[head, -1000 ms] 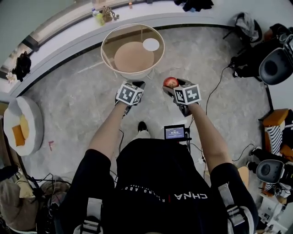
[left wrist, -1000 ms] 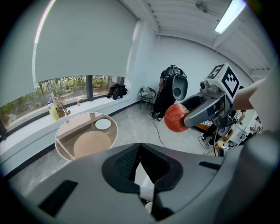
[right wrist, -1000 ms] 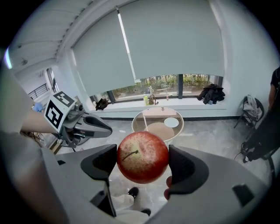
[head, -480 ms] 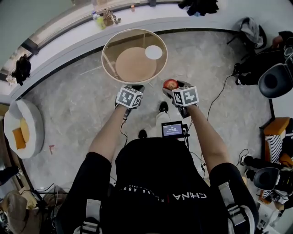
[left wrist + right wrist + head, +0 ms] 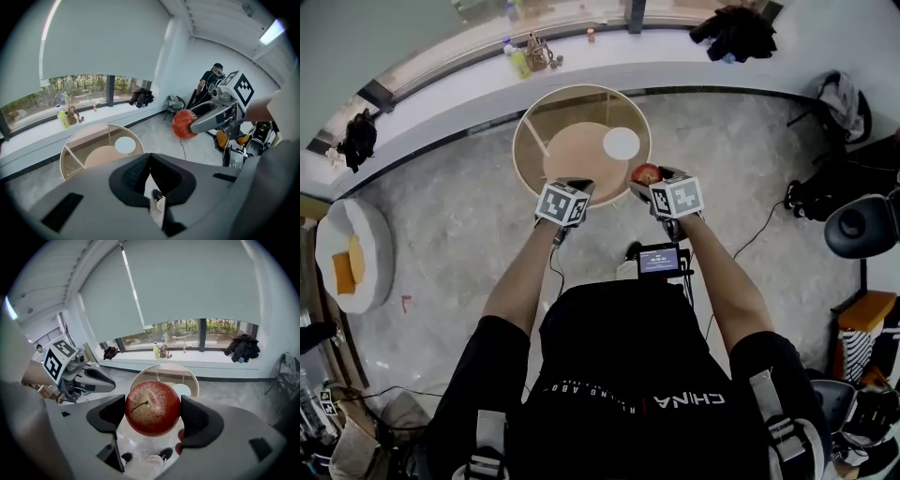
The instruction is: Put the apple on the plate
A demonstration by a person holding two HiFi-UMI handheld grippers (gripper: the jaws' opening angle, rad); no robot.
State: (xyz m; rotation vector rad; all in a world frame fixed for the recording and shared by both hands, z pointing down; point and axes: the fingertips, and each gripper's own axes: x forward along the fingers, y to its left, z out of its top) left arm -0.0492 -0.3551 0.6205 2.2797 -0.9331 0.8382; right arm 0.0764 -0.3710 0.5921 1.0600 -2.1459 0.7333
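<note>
Apple (image 5: 646, 172) is pinched between the jaws of the right gripper (image 5: 153, 414), seen over the near right edge of the round table (image 5: 530, 131), short of the white plate (image 5: 622, 142). The left gripper (image 5: 149, 157) is held with jaws pressed together, nothing between.

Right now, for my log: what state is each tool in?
Left tool: shut, empty.
Right tool: shut on the apple.
</note>
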